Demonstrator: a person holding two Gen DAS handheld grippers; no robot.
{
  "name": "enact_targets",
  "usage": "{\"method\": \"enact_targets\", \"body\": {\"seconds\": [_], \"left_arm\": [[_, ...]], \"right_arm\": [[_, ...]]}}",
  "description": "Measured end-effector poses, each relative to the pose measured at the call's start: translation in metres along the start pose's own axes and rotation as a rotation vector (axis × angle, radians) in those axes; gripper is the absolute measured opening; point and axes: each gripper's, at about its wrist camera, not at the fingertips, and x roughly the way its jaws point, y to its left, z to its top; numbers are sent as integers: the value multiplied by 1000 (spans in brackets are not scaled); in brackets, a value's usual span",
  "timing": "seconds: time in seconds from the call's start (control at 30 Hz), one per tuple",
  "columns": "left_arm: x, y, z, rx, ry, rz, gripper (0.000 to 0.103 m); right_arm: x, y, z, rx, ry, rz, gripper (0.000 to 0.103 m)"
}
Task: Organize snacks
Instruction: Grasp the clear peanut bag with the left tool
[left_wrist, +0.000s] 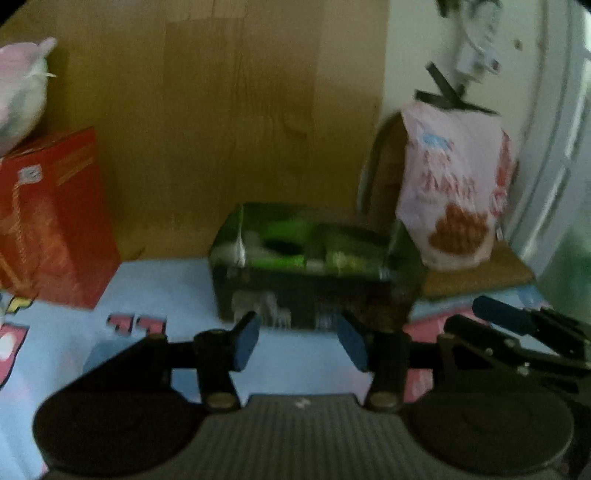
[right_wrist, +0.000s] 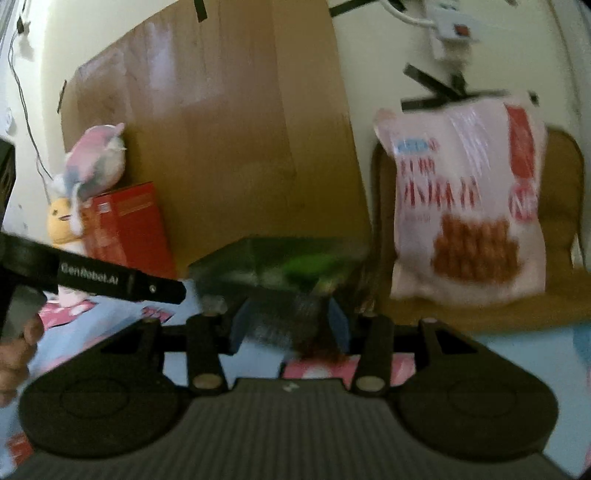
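**Both grippers at the green box**

Nearest, the left gripper (left_wrist: 303, 341) stands with its jaws apart and nothing between them, over the light blue printed cloth (left_wrist: 177, 288). The right gripper (right_wrist: 290, 325) has the near corner of the green box (right_wrist: 273, 269) between its blue pads (right_wrist: 240, 325); blur hides whether they press on it. The box lies on the cloth, just beyond both grippers. Left of it stands a red box (left_wrist: 51, 218) with a plush toy (left_wrist: 18, 88) on top. Right of it, a pink snack bag (right_wrist: 469, 199) leans upright on a brown cushion (right_wrist: 565, 177). Farthest, cardboard (left_wrist: 221, 110) stands against the wall.
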Motion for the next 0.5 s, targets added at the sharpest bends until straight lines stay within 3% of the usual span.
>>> {"method": "enact_targets", "body": {"seconds": [0.23,0.5], "left_arm": [[-51,-2,-68,21,-1,36,48],[-88,7,-125,2,-3,76,48]], "right_arm": [[-44,20,-54,114,61,18,50],[-81,54,-89,130,108,44,50]]}}
